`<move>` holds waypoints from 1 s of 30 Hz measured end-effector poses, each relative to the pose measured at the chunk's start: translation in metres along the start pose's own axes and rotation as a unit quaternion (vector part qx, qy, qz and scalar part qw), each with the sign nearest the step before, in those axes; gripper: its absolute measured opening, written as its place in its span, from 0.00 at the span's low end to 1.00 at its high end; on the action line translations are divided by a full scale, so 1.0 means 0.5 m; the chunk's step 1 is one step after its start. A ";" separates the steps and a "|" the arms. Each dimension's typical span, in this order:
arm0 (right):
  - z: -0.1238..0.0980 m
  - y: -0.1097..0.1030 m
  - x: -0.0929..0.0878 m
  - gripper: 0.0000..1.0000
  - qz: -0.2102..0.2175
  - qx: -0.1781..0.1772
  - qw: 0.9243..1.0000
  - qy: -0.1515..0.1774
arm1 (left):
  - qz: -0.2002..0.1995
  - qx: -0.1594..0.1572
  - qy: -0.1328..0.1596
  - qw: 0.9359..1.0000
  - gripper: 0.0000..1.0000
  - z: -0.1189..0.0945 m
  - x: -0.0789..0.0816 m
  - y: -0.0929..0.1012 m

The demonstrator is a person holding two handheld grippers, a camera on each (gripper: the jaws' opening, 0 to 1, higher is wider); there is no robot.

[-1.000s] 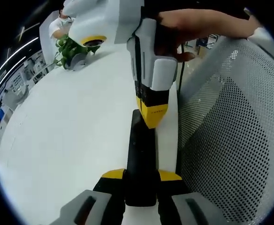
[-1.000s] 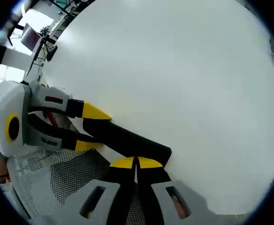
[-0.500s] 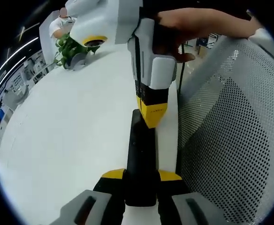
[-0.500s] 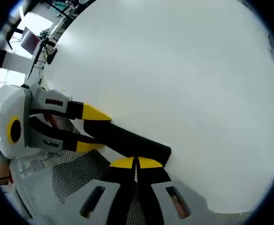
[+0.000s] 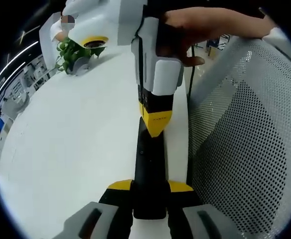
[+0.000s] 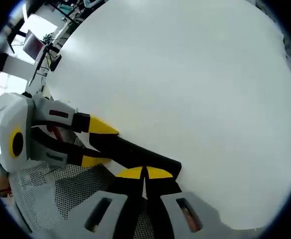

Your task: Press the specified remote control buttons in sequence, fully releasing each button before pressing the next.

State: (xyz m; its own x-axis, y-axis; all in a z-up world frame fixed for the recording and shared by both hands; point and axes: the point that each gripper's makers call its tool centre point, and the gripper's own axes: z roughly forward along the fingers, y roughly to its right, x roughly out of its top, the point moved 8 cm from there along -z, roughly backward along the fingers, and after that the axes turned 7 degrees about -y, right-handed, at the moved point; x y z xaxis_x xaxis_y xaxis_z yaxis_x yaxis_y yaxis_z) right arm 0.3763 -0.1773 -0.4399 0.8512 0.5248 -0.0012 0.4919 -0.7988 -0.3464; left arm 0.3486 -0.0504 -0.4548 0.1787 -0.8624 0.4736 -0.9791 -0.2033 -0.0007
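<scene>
Pressing on: left gripper (image 5: 149, 188) clamps the black remote (image 5: 149, 169), right gripper (image 5: 156, 128), jaws together, touches it; remaining sequence unclear.

One remote (image 5: 148, 169), one table (image 5: 71, 139), one plant (image 5: 72, 52), seemingly one mesh chair (image 5: 240, 134).

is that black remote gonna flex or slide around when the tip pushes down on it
The remote control looks like a rigid, slim bar, so it probably won't flex. The left tongs clamp its near end, which should stop it sliding on the smooth white table. The shut right tongs press near its far end, so it may pivot slightly.
</scene>
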 end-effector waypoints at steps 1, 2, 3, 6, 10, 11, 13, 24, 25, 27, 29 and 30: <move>0.000 -0.001 0.000 0.00 -0.002 0.000 1.000 0.003 | 0.000 0.000 0.000 1.000 0.25 0.000 0.000 0.000; -0.001 -0.001 0.001 0.00 -0.003 -0.001 1.000 0.005 | 0.000 0.000 -0.001 1.000 0.25 0.000 0.000 0.000; -0.001 -0.001 0.004 0.00 -0.004 -0.002 1.000 0.009 | 0.000 0.000 -0.001 1.000 0.25 0.000 0.000 0.000; 0.003 -0.003 0.004 0.00 -0.012 -0.008 1.000 0.010 | -0.001 0.000 -0.001 1.000 0.25 0.000 0.000 0.000; 0.003 -0.009 0.004 0.00 -0.031 -0.028 0.999 0.013 | -0.003 -0.001 -0.001 1.000 0.25 0.000 0.000 0.000; 0.002 -0.010 0.002 0.00 -0.021 -0.029 0.999 0.012 | -0.003 -0.001 0.000 1.000 0.25 0.000 0.000 -0.001; 0.001 -0.015 0.002 0.00 -0.043 -0.041 0.998 0.006 | -0.004 -0.002 0.000 1.000 0.25 0.000 0.000 -0.001; 0.003 -0.024 0.011 0.00 -0.082 -0.068 0.994 -0.022 | -0.009 0.001 0.001 1.000 0.25 0.001 0.001 -0.001; 0.003 -0.024 0.011 0.00 -0.087 -0.069 0.994 -0.022 | -0.013 0.003 0.002 1.000 0.25 0.001 0.001 -0.001; 0.003 -0.024 0.010 0.00 -0.088 -0.070 0.994 -0.017 | -0.014 0.003 0.001 1.000 0.25 0.000 0.001 0.000; 0.002 -0.024 0.007 0.00 -0.086 -0.070 0.994 -0.012 | -0.013 0.003 0.001 1.000 0.25 0.000 0.001 0.000; 0.002 -0.024 0.007 0.00 -0.083 -0.070 0.994 -0.010 | -0.012 0.004 0.002 1.000 0.25 -0.001 0.001 0.001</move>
State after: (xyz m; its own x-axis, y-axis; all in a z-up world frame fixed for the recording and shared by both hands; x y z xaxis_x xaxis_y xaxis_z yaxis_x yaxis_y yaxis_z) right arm 0.3731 -0.1657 -0.4365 0.7532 0.6573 0.0252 0.6468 -0.7330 -0.2104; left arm 0.3483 -0.0509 -0.4543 0.2026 -0.8552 0.4771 -0.9737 -0.2280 0.0049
